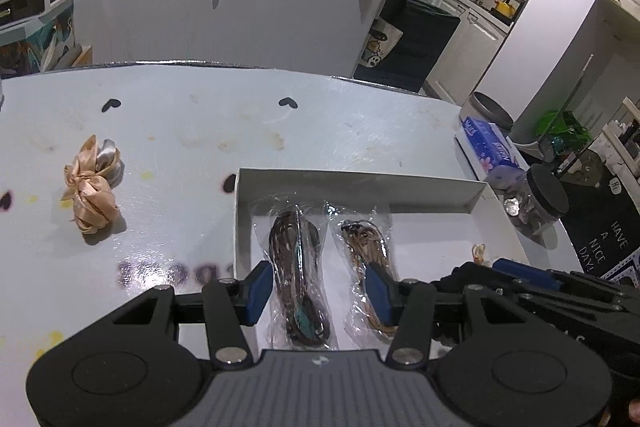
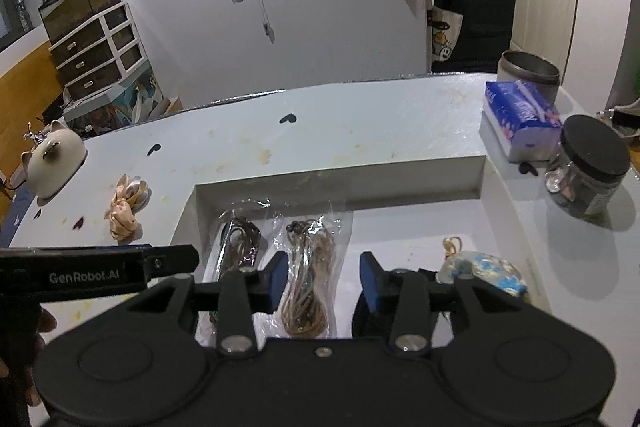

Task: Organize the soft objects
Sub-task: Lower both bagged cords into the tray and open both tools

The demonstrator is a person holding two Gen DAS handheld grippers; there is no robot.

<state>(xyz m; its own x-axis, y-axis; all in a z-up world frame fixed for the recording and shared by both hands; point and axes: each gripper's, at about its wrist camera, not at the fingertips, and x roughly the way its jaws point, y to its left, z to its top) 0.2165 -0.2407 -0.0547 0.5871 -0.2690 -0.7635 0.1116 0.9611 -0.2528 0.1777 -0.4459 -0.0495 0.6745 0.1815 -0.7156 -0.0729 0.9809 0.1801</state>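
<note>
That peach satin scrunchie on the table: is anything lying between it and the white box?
Nothing visible. The scrunchie lies alone on the table, left of the box, with only bare, stained surface between them. Inside the box, two bagged items already fill the near-left part.

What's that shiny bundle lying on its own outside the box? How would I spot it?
Start at the white open box on the pale table. Look left, past the box's wall, to the bare tabletop: there lies a knotted bundle of peach satin fabric. Unlike the two plastic-wrapped cord packets inside the box, it is unwrapped and glossy.
</note>
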